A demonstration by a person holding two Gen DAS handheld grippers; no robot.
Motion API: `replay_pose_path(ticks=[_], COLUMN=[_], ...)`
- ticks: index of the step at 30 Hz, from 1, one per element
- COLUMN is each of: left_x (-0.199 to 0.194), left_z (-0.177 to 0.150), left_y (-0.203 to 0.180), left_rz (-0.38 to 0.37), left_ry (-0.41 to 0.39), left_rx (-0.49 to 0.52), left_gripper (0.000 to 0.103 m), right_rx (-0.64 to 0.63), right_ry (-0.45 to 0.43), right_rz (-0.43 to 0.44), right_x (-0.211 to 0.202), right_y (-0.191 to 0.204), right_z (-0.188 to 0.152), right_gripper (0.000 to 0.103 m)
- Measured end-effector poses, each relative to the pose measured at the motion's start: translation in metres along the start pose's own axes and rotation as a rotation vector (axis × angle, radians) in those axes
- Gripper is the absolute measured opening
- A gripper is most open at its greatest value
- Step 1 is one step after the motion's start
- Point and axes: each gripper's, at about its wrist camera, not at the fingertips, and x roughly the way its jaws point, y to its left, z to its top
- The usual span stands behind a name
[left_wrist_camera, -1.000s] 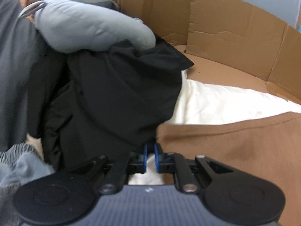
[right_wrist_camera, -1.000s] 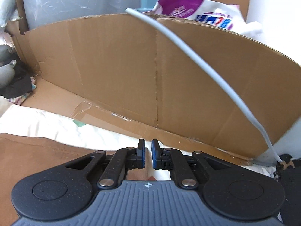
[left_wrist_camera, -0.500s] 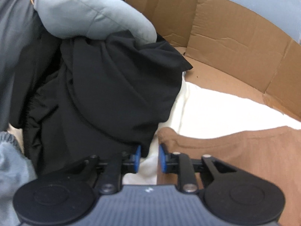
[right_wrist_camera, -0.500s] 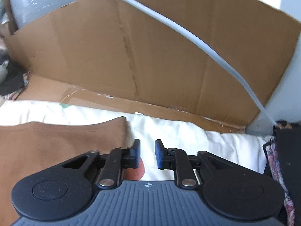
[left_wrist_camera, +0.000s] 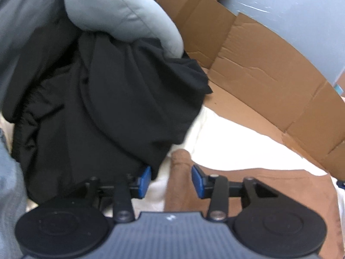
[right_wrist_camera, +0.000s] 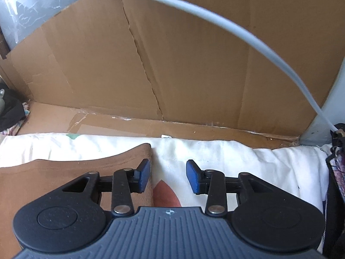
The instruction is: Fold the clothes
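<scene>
Left wrist view: left claw (left_wrist_camera: 170, 181) with jaws apart, having just been opening; blue pads (left_wrist_camera: 197, 181) clear of cloth on both sides. Brown garment (left_wrist_camera: 258, 185) lies flat on white sheet (left_wrist_camera: 237, 146), its rumpled corner just ahead of the gap between the pads, not pinched. Black clothes (left_wrist_camera: 112, 112) heaped at left, overlapping the sheet, edge right beside the left pad. Grey cushion (left_wrist_camera: 120, 15) sits on top of the black heap. Cardboard wall (left_wrist_camera: 269, 73) curves behind, blue-grey surface beyond it.

Right wrist view: right claw (right_wrist_camera: 168, 177) also parted, jaws having just been opening, nothing gripped. Brown garment (right_wrist_camera: 71, 172) reaches in from the left; its corner and side edge run just beside the left pad. Whether the pad touches the cloth cannot be told. Sheet (right_wrist_camera: 248, 161) fills the rest under the claw, with a reddish-brown patch (right_wrist_camera: 166, 196) low between the fingers. Cardboard (right_wrist_camera: 172, 64) stands upright behind, creased down the middle. Grey cable (right_wrist_camera: 215, 17) arcs across it from upper left to lower right. Dark patterned fabric (right_wrist_camera: 336, 183) at far right edge.
</scene>
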Motion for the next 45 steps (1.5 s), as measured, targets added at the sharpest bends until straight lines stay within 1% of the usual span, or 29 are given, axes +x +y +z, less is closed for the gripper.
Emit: replay_pose_path(ticks=[3, 6, 7, 8, 9, 10, 11, 12, 13, 14, 19, 23, 27, 30, 31, 33, 35, 36, 37, 38, 40, 43, 44, 45], left_x=[0.012, 0.016, 0.016, 0.016, 0.014, 0.013, 0.012, 0.010, 0.006, 0.002, -0.019, -0.030, -0.028, -0.022, -0.019, -0.012, 0.000, 0.001, 0.001, -0.002, -0.009, -0.022, -0.026, -0.031], left_z=[-0.002, -0.001, -0.001, 0.000, 0.000, 0.001, 0.002, 0.002, 0.003, 0.003, 0.004, 0.004, 0.007, 0.008, 0.006, -0.001, -0.001, -0.001, -0.002, -0.003, -0.008, -0.017, -0.021, -0.026], left_y=[-0.004, -0.001, 0.001, 0.003, 0.005, 0.008, 0.011, 0.013, 0.016, 0.017, 0.017, 0.014, 0.015, 0.014, 0.012, -0.006, -0.006, -0.007, -0.010, -0.012, -0.017, -0.024, -0.027, -0.032], left_rz=[0.033, 0.030, 0.029, 0.028, 0.028, 0.028, 0.028, 0.024, 0.013, 0.007, 0.001, 0.016, 0.028, 0.045, 0.050, 0.070, 0.081, 0.084, 0.092, 0.103, 0.117, 0.130, 0.135, 0.143], left_ry=[0.033, 0.030, 0.031, 0.032, 0.032, 0.033, 0.033, 0.031, 0.024, 0.015, -0.057, -0.096, -0.097, -0.087, -0.079, -0.050, -0.010, -0.007, -0.015, -0.029, -0.049, -0.072, -0.077, -0.075], left_rx=[0.040, 0.023, 0.015, 0.008, 0.003, -0.002, -0.007, -0.014, -0.021, -0.019, -0.002, 0.020, 0.028, 0.041, 0.041, 0.043, 0.016, 0.005, 0.003, 0.006, -0.004, -0.028, -0.026, -0.004], left_gripper=[0.043, 0.043, 0.040, 0.030, 0.023, 0.011, 0.008, 0.007, 0.006, 0.006, 0.004, 0.004, 0.004, 0.004, 0.004, 0.005, 0.011, 0.012, 0.012, 0.017, 0.023, 0.024, 0.025, 0.025], right_rx=[0.017, 0.039, 0.041, 0.037, 0.028, 0.018, 0.005, -0.007, -0.020, -0.034, -0.047, -0.064, -0.075, -0.090, -0.090, -0.077, -0.056, -0.050, -0.048, -0.046, -0.041, -0.048, -0.047, -0.046], right_ry=[0.026, 0.051, 0.056, 0.062, 0.075, 0.086, 0.091, 0.097, 0.097, 0.080, 0.015, -0.007, 0.002, 0.032, 0.044, 0.053, 0.033, 0.023, 0.017, 0.010, -0.007, -0.039, -0.043, -0.047], right_rz=[0.018, 0.040, 0.051, 0.063, 0.075, 0.084, 0.083, 0.083, 0.082, 0.080, 0.078, 0.075, 0.066, 0.058, 0.053, 0.018, 0.017, 0.020, 0.024, 0.027, 0.040, 0.065, 0.071, 0.076], right_x=[0.011, 0.019, 0.022, 0.023, 0.025, 0.027, 0.027, 0.027, 0.026, 0.022, 0.006, -0.001, 0.003, 0.011, 0.014, 0.015, 0.009, 0.006, 0.002, -0.003, -0.014, -0.033, -0.040, -0.046], right_y=[0.001, 0.004, 0.006, 0.008, 0.012, 0.015, 0.018, 0.020, 0.023, 0.025, 0.025, 0.026, 0.029, 0.030, 0.029, 0.024, 0.019, 0.016, 0.014, 0.012, 0.010, 0.010, 0.009, 0.009], right_z=[0.000, -0.001, -0.002, -0.002, -0.002, -0.001, 0.000, 0.001, 0.002, 0.003, 0.009, 0.013, 0.013, 0.011, 0.011, 0.010, 0.010, 0.009, 0.008, 0.006, 0.002, -0.008, -0.012, -0.017], right_gripper=[0.044, 0.044, 0.044, 0.044, 0.038, 0.025, 0.010, 0.005, 0.004, 0.001, 0.001, 0.001, 0.001, 0.001, 0.002, 0.004, 0.005, 0.006, 0.006, 0.006, 0.006, 0.006, 0.006, 0.006])
